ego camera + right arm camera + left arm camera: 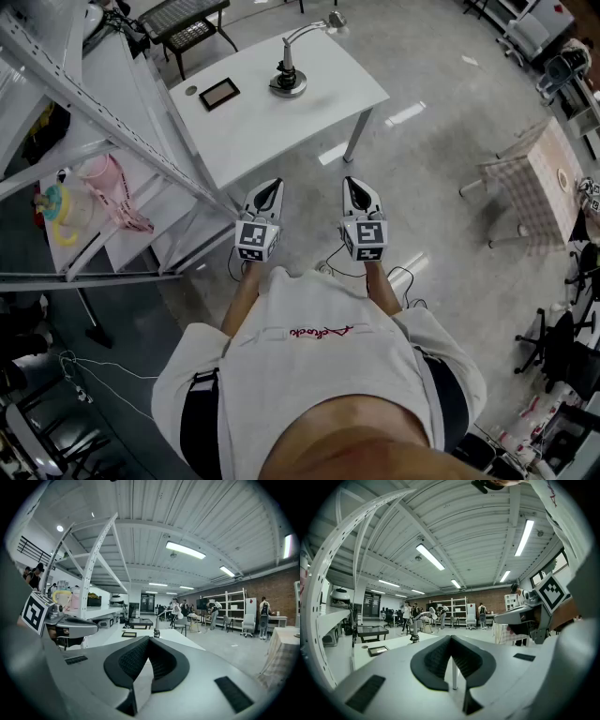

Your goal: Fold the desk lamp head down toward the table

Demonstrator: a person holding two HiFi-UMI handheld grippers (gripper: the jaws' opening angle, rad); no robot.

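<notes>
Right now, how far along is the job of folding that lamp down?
Nothing looks done yet: the lamp stands on the white table with its head raised. Nothing is in hand: the left gripper and right gripper are both shut, empty, and short of the table. Left to do: reach the lamp and fold its head down.

A polished grey floor gleams under ceiling strip lights. White metal shelving stands at nine o'clock, a checked-cloth table at three, a brick wall beyond.
</notes>
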